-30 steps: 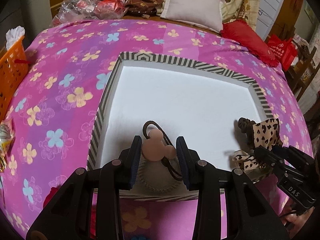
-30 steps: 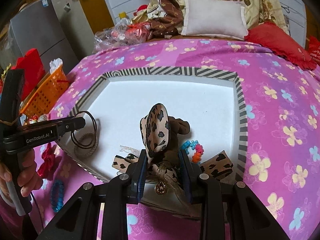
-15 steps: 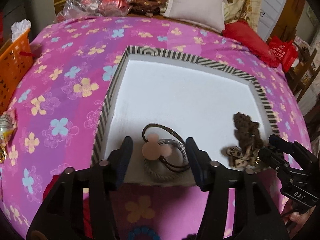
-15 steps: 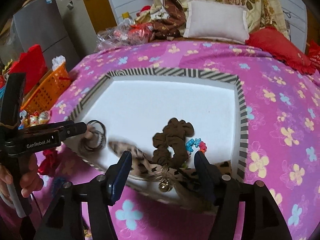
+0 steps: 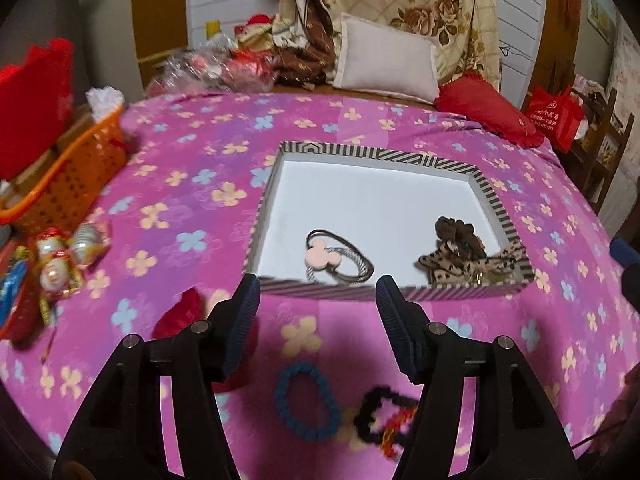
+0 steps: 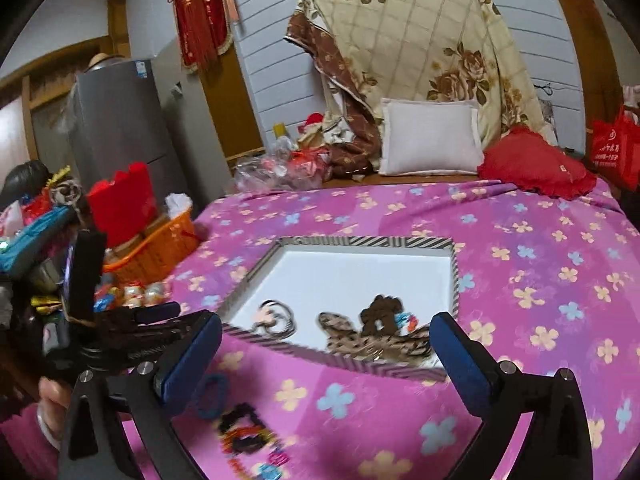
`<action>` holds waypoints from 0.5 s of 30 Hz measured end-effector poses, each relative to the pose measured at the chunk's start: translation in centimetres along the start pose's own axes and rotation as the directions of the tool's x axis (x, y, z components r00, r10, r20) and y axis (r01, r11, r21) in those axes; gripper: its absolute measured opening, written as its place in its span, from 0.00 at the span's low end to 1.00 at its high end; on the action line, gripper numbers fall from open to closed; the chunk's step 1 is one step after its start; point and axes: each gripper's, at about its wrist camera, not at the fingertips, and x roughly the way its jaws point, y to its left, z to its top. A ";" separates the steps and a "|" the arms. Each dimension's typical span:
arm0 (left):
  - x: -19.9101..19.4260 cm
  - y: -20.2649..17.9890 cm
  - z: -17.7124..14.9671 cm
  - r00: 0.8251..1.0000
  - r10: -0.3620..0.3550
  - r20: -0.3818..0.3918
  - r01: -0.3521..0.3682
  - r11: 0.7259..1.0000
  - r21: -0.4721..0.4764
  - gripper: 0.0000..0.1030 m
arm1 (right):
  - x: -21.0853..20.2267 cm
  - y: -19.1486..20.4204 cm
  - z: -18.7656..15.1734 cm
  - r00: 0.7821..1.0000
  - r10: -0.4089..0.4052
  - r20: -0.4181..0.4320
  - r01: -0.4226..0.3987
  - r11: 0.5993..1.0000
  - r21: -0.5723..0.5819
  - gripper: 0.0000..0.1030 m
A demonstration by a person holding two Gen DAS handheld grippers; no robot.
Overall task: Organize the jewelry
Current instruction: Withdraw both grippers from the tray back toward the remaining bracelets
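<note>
A striped-rim white tray lies on the pink flowered bedspread. In it rest a pink mouse-shaped hair tie on dark elastic rings, a brown scrunchie and a leopard-print bow. My left gripper hovers before the tray's near wall, jaws opening, nothing between them. My right gripper hangs back from the tray, jaws opening wide and empty. A blue bead bracelet and a black-and-red beaded piece lie on the spread in front of the tray.
An orange basket and small foil figurines sit at the left edge. A red cloth piece lies by the left finger. A white pillow and a red cushion lie at the far side.
Both grippers opened and let go: the mouse hair tie and the leopard bow with scrunchie now lie in the tray. Both grippers drew back and up, out of the tray.
</note>
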 end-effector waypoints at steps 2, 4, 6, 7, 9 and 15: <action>-1.1 0.0 -0.9 1.000 0.005 0.011 -0.005 1.000 0.002 0.59 | -1.1 0.8 -0.6 1.000 -0.023 0.011 0.023 0.999 -0.026 1.00; -2.2 0.1 -1.8 1.000 0.005 0.017 -0.005 1.000 -0.003 0.59 | -2.5 1.4 -1.1 0.998 -0.026 0.054 0.028 0.999 -0.039 1.00; -3.0 0.2 -2.5 1.000 0.012 0.018 -0.012 1.000 -0.005 0.59 | -3.8 1.6 -1.7 0.997 0.001 0.078 0.002 0.999 -0.041 1.00; -3.3 0.2 -2.9 1.000 0.015 0.019 -0.015 1.000 -0.006 0.59 | -4.1 1.7 -2.0 0.997 0.026 0.075 -0.023 0.999 -0.040 1.00; -3.9 0.1 -3.6 1.000 0.022 0.019 -0.022 1.000 -0.004 0.59 | -4.3 1.8 -2.7 0.996 0.072 0.055 -0.071 0.997 -0.025 1.00; -5.4 0.5 -5.3 0.999 0.046 0.030 -0.046 0.999 -0.004 0.59 | -4.2 2.7 -5.2 0.998 0.066 0.013 -0.065 0.996 -0.060 1.00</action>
